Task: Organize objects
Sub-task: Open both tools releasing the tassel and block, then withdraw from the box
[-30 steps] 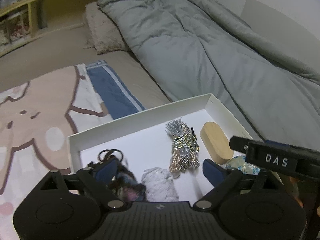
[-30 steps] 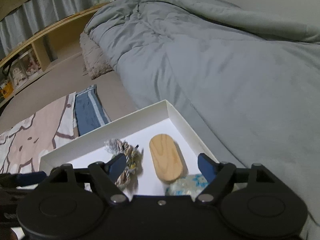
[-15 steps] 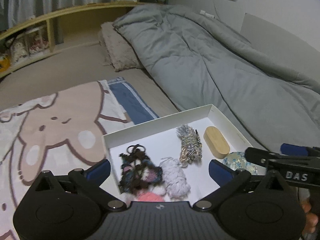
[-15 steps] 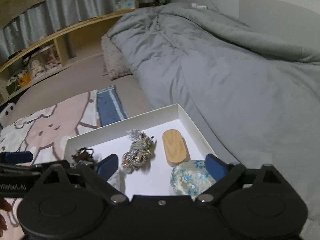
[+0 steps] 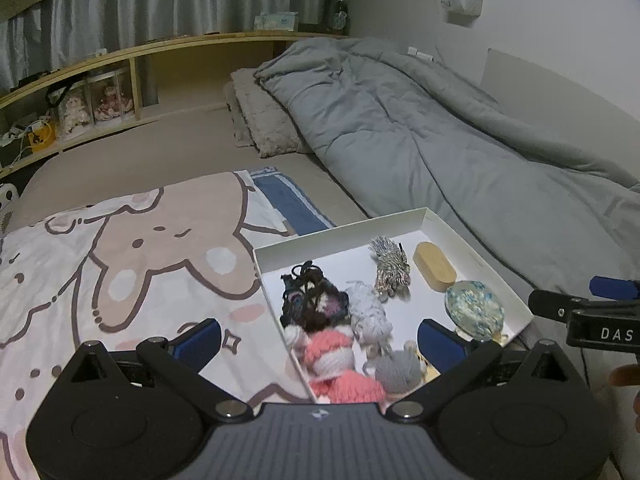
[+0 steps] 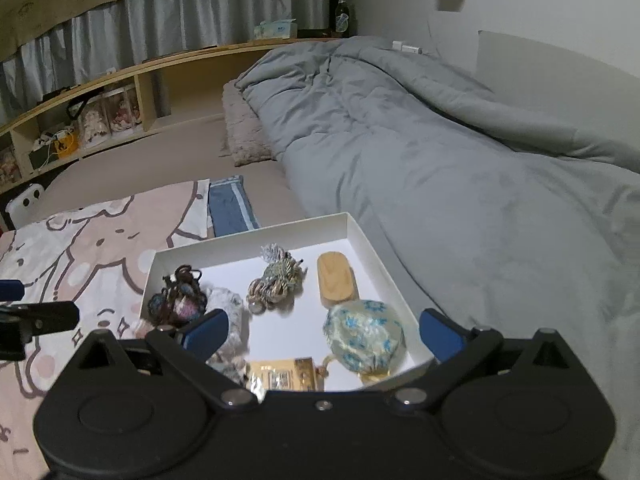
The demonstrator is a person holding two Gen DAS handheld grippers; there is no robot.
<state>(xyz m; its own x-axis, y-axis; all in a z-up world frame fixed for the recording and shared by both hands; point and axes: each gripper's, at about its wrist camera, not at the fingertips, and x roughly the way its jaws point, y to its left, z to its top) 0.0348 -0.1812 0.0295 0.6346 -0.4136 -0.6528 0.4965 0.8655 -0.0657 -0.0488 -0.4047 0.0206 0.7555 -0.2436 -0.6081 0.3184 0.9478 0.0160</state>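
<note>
1. The white box (image 6: 362,236) on the bed holds yarn bundles (image 6: 276,280), a wooden oval (image 6: 336,280) and a floral pouch (image 6: 364,334).
2. Left gripper (image 5: 318,334) and right gripper (image 6: 324,334) have just been opening; both gape wide, empty.
3. Sorting looks finished; next, check for stray items.

Left gripper (image 5: 318,338) and right gripper (image 6: 324,334), jaws spread wide, empty.

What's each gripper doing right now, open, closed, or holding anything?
Left gripper: open, holding nothing; its jaws have just been opening above the white box.
Right gripper: open, holding nothing; its jaws have just been opening.
</note>
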